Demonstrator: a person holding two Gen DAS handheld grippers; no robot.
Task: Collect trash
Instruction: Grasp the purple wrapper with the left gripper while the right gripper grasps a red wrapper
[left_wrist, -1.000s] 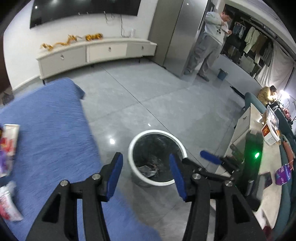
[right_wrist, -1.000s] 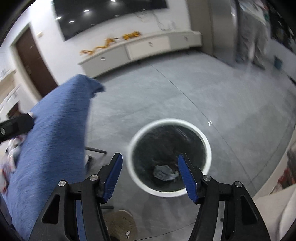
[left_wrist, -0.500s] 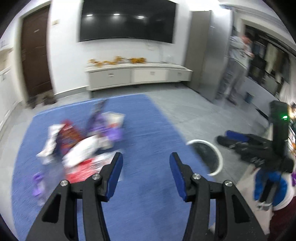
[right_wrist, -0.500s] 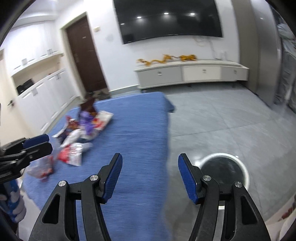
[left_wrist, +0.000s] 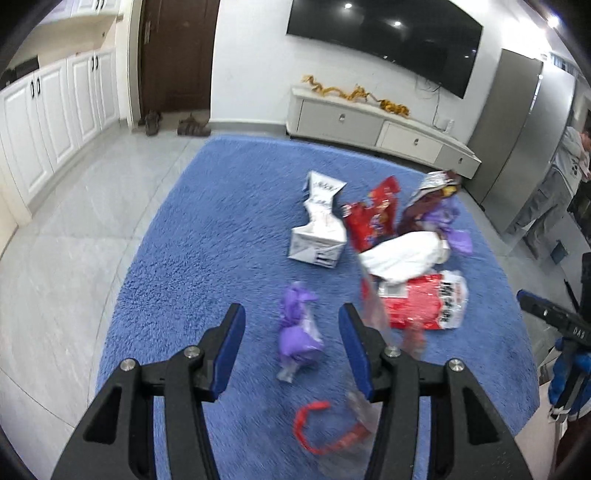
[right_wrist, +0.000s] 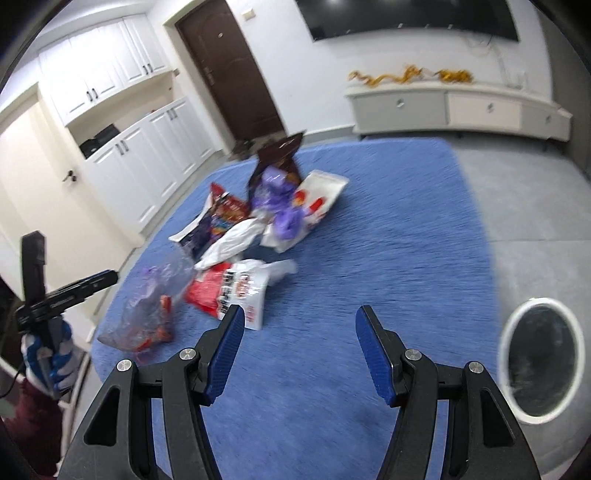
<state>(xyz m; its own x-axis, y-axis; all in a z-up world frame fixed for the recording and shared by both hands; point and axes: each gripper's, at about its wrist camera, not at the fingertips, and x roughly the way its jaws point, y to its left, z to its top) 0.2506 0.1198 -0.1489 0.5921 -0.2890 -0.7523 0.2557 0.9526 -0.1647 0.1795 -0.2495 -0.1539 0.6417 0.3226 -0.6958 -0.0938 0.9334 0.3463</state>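
Note:
Several pieces of trash lie on a blue cloth-covered table. My left gripper is open and empty, hovering just above a purple wrapper. A clear bag with red print lies under its right finger. A white carton, a white bag and a red-and-white packet lie beyond. My right gripper is open and empty above bare cloth. The red-and-white packet is just left of it. The white-rimmed bin stands on the floor at the right.
A dark brown snack bag stands upright in the pile. A white TV cabinet runs along the back wall. White cupboards line the left wall. A person stands at the far right.
Both grippers swung away from above the bin to the table. The trash pile is now close under the left gripper. Both stayed open and empty.

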